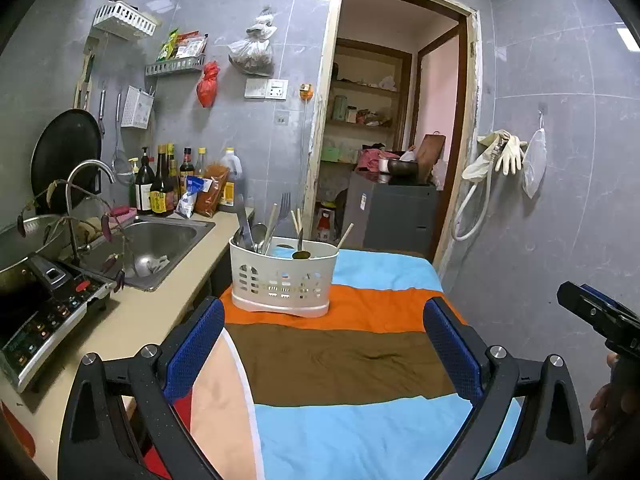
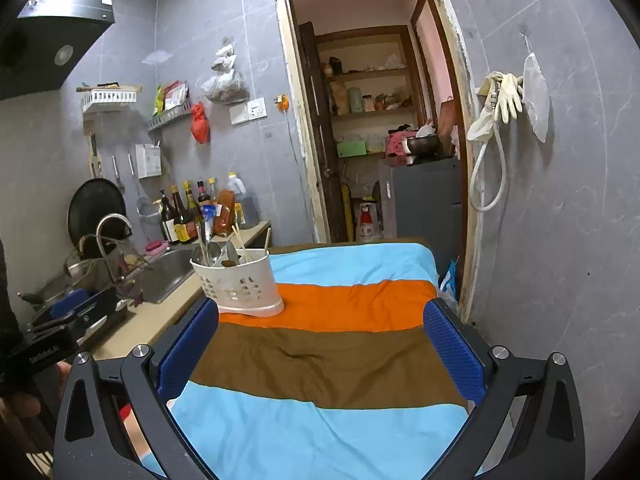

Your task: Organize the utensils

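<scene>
A white slotted utensil caddy (image 1: 284, 284) (image 2: 242, 284) stands upright on the orange stripe of a striped cloth (image 1: 340, 360) (image 2: 320, 360). Spoons, a fork (image 1: 283, 206) and wooden chopsticks (image 1: 344, 236) stick up from it. My left gripper (image 1: 324, 344) is open above the brown stripe, well short of the caddy, with nothing between its blue pads. My right gripper (image 2: 320, 344) is also open and empty, with the caddy ahead to its left. The right gripper's black body (image 1: 600, 316) shows at the right edge of the left wrist view.
A beige counter (image 1: 132, 328) on the left holds a steel sink (image 1: 160, 244) with a curved faucet (image 1: 90, 168), an induction cooker (image 1: 44, 312) and sauce bottles (image 1: 160, 188). An open doorway (image 1: 384, 140) lies beyond the table. Gloves and a hose (image 1: 496, 160) hang on the right wall.
</scene>
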A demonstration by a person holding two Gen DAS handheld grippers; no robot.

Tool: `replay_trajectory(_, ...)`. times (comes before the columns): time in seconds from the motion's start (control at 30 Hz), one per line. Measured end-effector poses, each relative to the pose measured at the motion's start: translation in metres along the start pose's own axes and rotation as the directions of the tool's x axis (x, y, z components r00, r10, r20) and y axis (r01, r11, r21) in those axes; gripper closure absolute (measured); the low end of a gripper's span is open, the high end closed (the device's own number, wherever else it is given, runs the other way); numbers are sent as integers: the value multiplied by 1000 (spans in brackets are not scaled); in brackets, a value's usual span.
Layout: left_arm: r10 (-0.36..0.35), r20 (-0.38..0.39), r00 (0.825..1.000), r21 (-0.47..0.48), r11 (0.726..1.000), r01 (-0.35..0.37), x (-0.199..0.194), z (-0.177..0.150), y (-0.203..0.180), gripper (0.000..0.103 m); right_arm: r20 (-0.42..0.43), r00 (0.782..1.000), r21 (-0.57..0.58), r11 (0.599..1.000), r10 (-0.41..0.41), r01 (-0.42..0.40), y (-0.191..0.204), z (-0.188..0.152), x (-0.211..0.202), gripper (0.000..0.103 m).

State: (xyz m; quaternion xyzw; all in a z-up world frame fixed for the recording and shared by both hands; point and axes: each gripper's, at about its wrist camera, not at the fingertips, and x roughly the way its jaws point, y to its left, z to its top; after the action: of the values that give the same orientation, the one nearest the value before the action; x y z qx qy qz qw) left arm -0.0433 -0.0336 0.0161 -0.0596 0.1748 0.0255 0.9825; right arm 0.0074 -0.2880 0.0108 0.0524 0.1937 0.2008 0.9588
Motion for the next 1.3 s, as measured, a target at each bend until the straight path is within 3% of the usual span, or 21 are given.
replay_trajectory(1.3,2,18,1000,-13,1000,-2,-6,3,-4,6,1,1000,4,1000,14,-14,5,-1,-2,0)
